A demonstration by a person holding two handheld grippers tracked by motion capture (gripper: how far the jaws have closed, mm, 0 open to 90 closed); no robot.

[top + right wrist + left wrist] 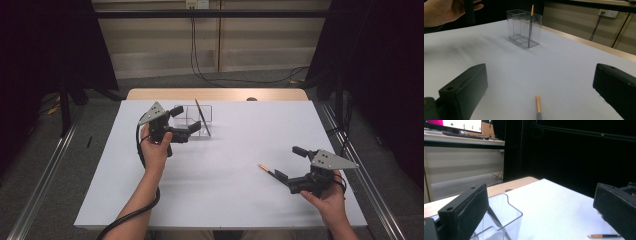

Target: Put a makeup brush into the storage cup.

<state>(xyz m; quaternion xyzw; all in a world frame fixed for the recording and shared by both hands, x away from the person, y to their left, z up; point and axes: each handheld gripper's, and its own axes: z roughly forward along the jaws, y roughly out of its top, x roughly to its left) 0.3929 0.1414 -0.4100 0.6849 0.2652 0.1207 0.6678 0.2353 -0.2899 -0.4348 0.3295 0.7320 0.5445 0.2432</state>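
A clear plastic box [191, 114] with compartments stands at the far middle of the white table [235, 200]. One dark pen with an orange end [202, 117] leans upright in it. A second such pen [266, 169] lies flat on the table. My left gripper [186, 119] is open right beside the box, its jaws empty. My right gripper [286, 161] is open just behind the lying pen, one jaw on each side of its line. The right gripper view has this pen [538, 105] between the jaws, and the box [524, 28] farther off.
The left gripper view looks over the box [506, 217] toward the lying pen [604, 235]. A wooden strip [215, 94] borders the table's far edge. Black curtains and metal floor rails flank both sides. A person's left hand [446, 11] is in the right gripper view.
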